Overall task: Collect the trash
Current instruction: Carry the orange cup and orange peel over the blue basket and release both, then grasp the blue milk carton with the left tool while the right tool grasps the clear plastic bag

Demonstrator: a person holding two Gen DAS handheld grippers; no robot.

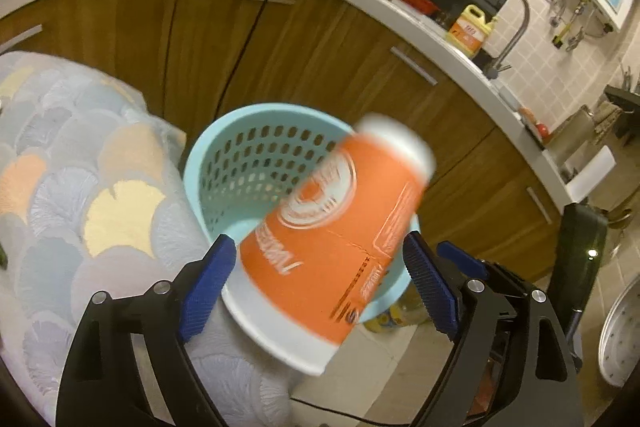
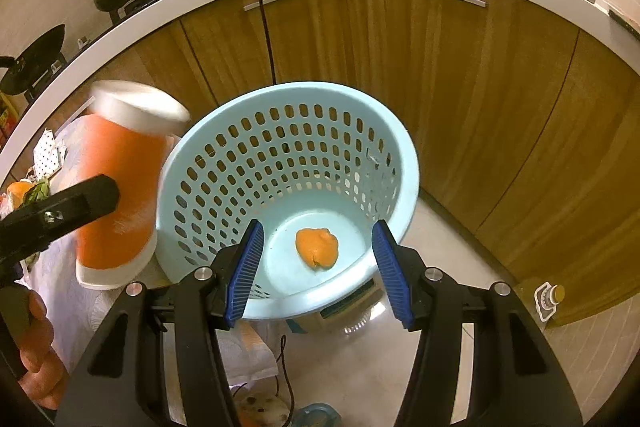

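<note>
the left gripper [image 1: 316, 287] stands with its jaws wide; the orange paper cup [image 1: 336, 251] sits between the blue pads [image 1: 206, 291], blurred, and seems loose rather than pinched, base up and rim toward the camera. beyond it is the light blue perforated basket [image 1: 224, 155], beside the scalloped tablecloth [image 1: 80, 195] on the left. the right gripper [image 2: 316, 271] is also spread wide and holds nothing, poised over the basket's near rim; an orange peel scrap [image 2: 317, 249] lies on the basket floor. from this side the cup is left of the basket, just outside its rim. the cup looks light, thin-walled and easily crushed, so a gentle hold across the mid-wall would suit, not the rim.
</note>
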